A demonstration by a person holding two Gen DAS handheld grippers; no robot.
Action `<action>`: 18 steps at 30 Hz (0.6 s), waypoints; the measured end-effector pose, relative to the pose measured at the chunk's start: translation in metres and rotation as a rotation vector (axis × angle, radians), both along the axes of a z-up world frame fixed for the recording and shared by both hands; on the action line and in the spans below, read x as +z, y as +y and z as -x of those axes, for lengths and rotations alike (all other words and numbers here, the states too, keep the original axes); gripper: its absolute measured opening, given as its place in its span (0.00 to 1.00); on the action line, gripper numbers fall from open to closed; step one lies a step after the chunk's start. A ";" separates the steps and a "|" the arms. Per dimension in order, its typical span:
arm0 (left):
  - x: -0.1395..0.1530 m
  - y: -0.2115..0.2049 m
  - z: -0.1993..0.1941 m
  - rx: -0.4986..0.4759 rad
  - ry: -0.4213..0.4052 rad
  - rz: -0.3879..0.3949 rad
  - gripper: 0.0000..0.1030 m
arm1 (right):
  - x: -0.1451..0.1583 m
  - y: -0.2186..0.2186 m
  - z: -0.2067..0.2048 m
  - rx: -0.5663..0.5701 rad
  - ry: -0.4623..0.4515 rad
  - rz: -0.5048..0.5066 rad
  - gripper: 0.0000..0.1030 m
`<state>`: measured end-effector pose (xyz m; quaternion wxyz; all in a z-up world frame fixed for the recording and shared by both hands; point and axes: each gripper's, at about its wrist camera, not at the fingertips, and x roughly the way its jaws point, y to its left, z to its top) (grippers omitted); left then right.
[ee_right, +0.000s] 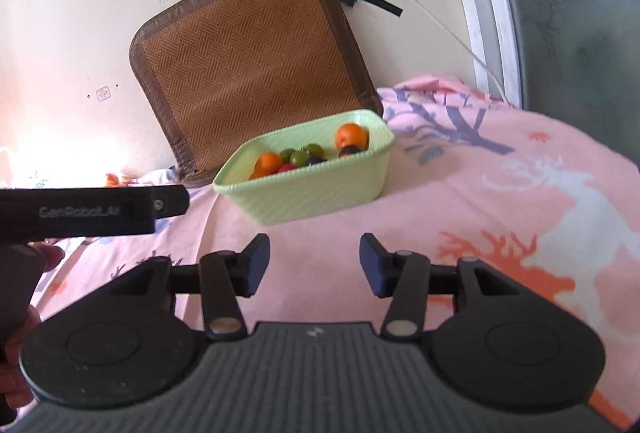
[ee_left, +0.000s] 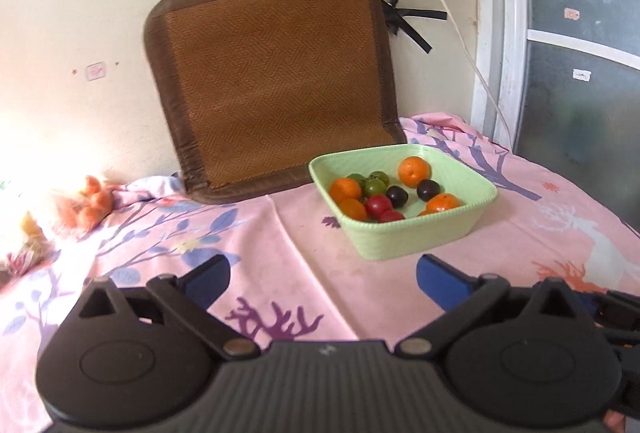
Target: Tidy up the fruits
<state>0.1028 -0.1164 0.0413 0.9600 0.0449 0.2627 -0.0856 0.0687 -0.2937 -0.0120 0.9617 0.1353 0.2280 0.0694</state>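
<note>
Only the left wrist view shows loose orange fruit (ee_left: 90, 203) far left by the wall. The left gripper (ee_left: 322, 279) gapes wide, empty; the right gripper (ee_right: 314, 265) stands partly open, empty. The green basket (ee_left: 420, 239) of fruit sits corner-on ahead, with bare pink cloth (ee_left: 304, 253) around it.
</note>
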 end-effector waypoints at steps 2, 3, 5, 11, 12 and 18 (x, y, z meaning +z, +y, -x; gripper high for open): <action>0.000 0.005 0.008 0.011 -0.004 0.001 1.00 | 0.000 0.004 0.005 0.005 0.005 0.003 0.51; 0.000 0.006 0.011 0.014 -0.006 -0.002 1.00 | 0.000 0.006 0.007 0.007 0.004 0.009 0.52; 0.000 0.009 0.017 0.015 -0.010 -0.008 1.00 | 0.001 0.010 0.011 0.010 0.000 0.018 0.52; 0.001 0.013 0.028 -0.001 -0.011 0.011 1.00 | 0.004 0.018 0.020 0.019 -0.011 0.039 0.55; 0.001 0.013 0.029 0.001 -0.017 0.005 1.00 | 0.004 0.019 0.021 0.019 -0.012 0.042 0.55; 0.002 0.012 0.035 -0.007 -0.031 0.002 1.00 | 0.006 0.022 0.024 0.020 -0.016 0.052 0.56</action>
